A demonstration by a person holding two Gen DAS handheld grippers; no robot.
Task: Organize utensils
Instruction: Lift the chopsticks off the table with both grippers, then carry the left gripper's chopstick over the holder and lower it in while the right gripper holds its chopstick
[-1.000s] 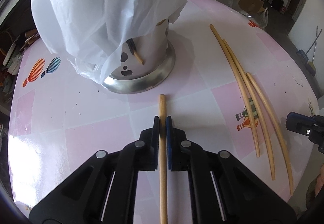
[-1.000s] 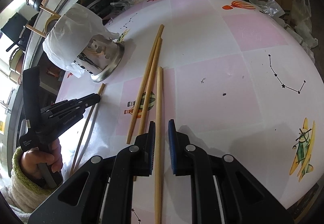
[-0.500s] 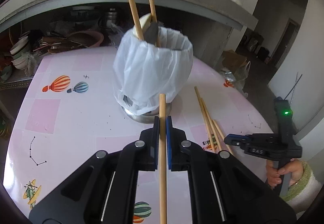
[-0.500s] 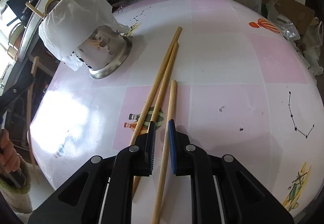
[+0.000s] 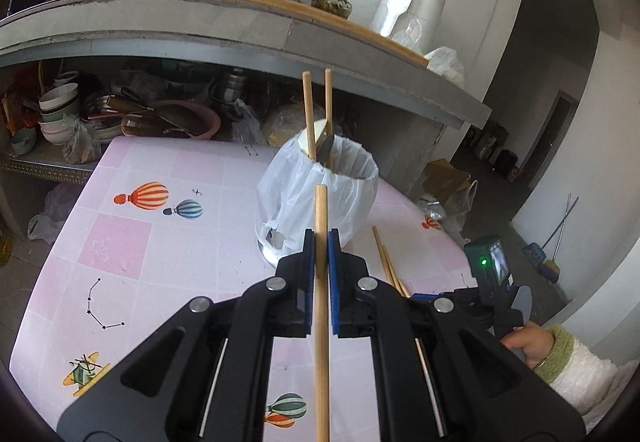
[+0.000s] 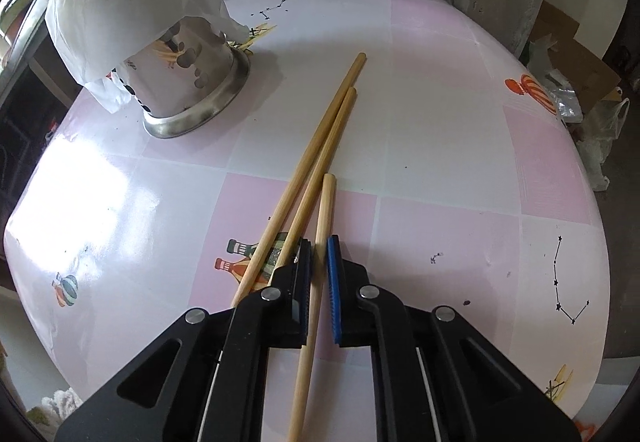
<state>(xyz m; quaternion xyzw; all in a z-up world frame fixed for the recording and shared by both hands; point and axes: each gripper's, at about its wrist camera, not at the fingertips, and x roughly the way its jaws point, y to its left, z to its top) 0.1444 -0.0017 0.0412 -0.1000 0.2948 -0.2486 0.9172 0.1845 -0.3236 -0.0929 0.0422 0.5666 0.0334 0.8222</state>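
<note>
My left gripper [image 5: 319, 238] is shut on a wooden chopstick [image 5: 321, 208] and holds it in the air, pointing toward the metal utensil holder [image 5: 352, 186] lined with a white plastic bag. Two chopsticks [image 5: 308, 110] stand upright in that holder. My right gripper [image 6: 319, 246] points down at the pink table [image 6: 440, 122]. Its jaws are closing on a third chopstick [image 6: 326, 202] that lies between the pads. Two more chopsticks [image 6: 320, 138] lie side by side just left of it. The holder [image 6: 192, 82] stands at the far left in the right wrist view.
A concrete counter [image 5: 240, 30] with pots, bottles and a white appliance runs behind the table. Bowls and pans [image 5: 60, 114] crowd the shelf under it. A person's hand [image 5: 524, 342] in a white and green sleeve shows at the right. Cardboard and bags [image 6: 572, 74] lie past the table's far edge.
My left gripper has lifted its chopstick off the table and tilted up, so the holder's open top now shows. The right gripper slid along its chopstick and its pads drew in on it.
</note>
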